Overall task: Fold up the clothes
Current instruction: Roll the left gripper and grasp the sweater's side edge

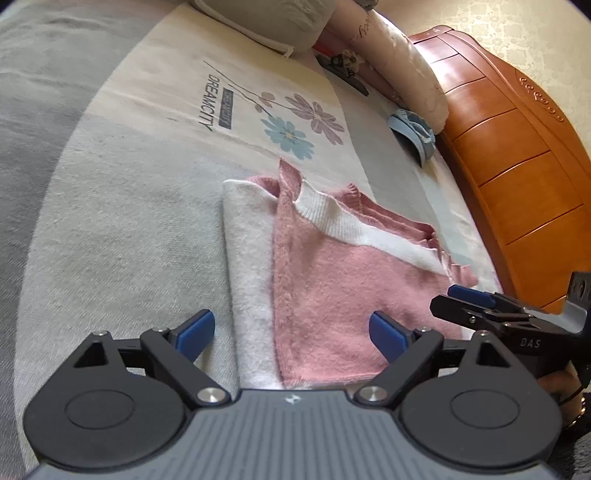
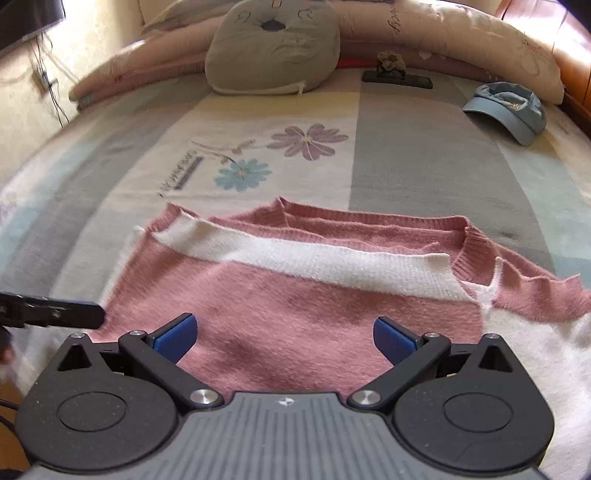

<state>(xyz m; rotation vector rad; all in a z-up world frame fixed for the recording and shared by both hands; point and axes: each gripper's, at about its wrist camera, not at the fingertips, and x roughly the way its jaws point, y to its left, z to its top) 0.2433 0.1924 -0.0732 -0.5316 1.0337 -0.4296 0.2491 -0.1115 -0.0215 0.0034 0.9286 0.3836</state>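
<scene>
A home bedroom: a bed covered by a flower-printed blanket, pillows and a grey cushion at its head, an orange wooden headboard, and papered walls.

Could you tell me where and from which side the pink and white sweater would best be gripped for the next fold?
Probably the near hem of the sweater, approached from the bed's near edge. It lies flat, its white neckband on the far side, and this edge sits just ahead of the open left gripper and open right gripper, one toward each side. Pinch the layers low.
</scene>
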